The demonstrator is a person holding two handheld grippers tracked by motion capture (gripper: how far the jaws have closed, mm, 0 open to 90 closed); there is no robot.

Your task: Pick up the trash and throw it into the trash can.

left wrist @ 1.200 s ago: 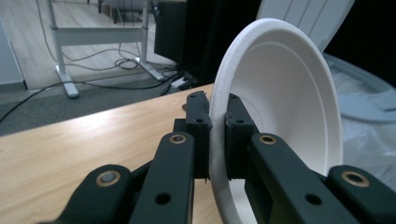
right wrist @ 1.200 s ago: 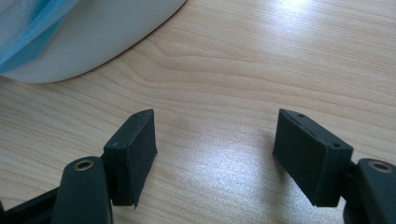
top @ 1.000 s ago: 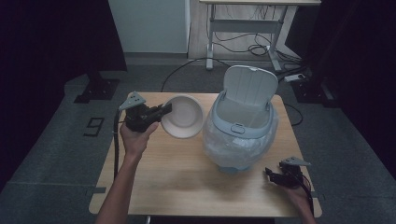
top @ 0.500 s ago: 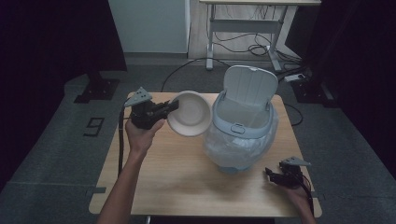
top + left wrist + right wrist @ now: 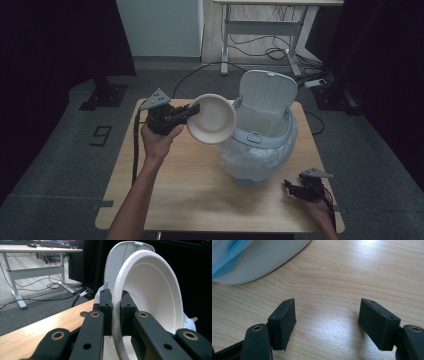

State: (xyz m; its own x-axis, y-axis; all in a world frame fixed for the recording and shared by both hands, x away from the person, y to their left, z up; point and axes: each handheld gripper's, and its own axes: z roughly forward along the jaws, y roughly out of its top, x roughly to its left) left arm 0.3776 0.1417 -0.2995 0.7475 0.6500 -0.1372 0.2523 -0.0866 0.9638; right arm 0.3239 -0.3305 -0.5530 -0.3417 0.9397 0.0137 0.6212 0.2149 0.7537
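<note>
A white foam bowl [image 5: 212, 119] is held tilted on its side above the table, its rim pinched by my left gripper [image 5: 192, 111]. In the left gripper view the rim of the bowl [image 5: 150, 290] passes between the two black jaws, and my left gripper [image 5: 115, 315] is shut on it. Just right of the bowl stands a small white bin [image 5: 260, 140] with its lid [image 5: 267, 92] raised and a plastic liner inside. My right gripper [image 5: 290, 187] rests low at the table's front right, its fingers [image 5: 284, 320] wide apart over bare wood, open around nothing.
The wooden table [image 5: 190, 185] has bare surface in front of the bin. The bin's white base [image 5: 257, 260] and blue liner lie just ahead of the right gripper. A desk with cables [image 5: 270, 45] stands on the floor behind. A cable trails from the left gripper down the table's left side.
My left gripper has carried the bowl up and to the right, tipping it on its side close to the open bin. The right gripper has stayed put.
</note>
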